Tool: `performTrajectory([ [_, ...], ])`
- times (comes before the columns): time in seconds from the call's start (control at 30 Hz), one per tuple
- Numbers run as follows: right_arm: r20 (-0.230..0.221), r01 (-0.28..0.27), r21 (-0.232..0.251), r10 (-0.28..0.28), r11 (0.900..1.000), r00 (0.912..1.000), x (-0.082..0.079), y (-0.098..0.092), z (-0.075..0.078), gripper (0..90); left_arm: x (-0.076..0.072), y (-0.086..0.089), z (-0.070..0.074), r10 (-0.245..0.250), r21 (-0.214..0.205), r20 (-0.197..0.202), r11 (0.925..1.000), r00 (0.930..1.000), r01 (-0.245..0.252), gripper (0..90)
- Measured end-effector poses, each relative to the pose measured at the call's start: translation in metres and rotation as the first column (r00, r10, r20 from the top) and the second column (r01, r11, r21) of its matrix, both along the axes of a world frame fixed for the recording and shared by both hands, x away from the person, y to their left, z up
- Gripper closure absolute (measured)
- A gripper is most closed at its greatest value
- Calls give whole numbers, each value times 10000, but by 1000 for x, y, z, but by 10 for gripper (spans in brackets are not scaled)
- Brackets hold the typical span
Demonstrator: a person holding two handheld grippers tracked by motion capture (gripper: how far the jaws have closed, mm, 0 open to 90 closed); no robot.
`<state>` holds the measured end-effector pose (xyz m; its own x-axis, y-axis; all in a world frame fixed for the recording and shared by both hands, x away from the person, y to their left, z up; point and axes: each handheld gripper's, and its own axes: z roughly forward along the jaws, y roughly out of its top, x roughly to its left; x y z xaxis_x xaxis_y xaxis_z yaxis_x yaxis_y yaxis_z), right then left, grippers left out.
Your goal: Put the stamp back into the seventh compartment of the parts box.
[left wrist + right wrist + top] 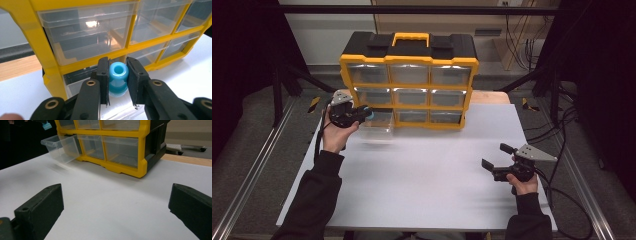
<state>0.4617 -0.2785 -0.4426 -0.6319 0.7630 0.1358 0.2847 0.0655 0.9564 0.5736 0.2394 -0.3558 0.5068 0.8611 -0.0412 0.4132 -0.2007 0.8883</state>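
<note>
A yellow and black drawer cabinet [409, 80] with clear drawers stands at the table's far side. Its bottom-left drawer [379, 122] is pulled out. My left gripper [362, 114] is shut on a small blue spool-shaped piece [118, 78] and holds it above that open drawer [82, 82]. The blue piece [368, 113] sits upright between the jaws, its hole facing the camera. My right gripper [494, 160] rests open over the table's right side, nothing between its jaws [112, 212]. From there the pulled-out drawer [61, 147] appears at the cabinet's [117, 145] left end.
The white table [422, 175] has bare room in front of the cabinet and between the hands. Metal rails [252, 175] run along both table sides, and cables [562, 200] trail at the right.
</note>
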Motion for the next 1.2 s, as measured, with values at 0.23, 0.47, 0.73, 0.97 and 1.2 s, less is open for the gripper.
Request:
performTrajectory([
  [0.23, 9, -1, 6, 1, 10000, 10000, 0, 0, 0, 3, 5, 0, -6, 22, 206, -139, 9998, 9999, -20, 725],
  [0.47, 0, 2, 20, -2, 10000, 10000, 0, 0, 0, 3, 9, 0, -12, 40, 317, -268, 9995, 9996, -32, 725],
  [0.73, 1, 1, 21, -1, 10000, 10000, 0, -1, 0, 3, 12, 0, -17, 50, 428, -364, 9991, 9993, -35, 724],
  [0.97, 12, -26, 39, 26, 10000, 10000, 0, -1, 0, 3, 14, 0, -23, 53, 488, -472, 9988, 9989, -30, 725],
  [1.2, 15, 2, 14, -2, 10000, 10000, 0, -1, 0, 3, 16, -2, -29, 48, 566, -587, 9984, 9983, -15, 724],
])
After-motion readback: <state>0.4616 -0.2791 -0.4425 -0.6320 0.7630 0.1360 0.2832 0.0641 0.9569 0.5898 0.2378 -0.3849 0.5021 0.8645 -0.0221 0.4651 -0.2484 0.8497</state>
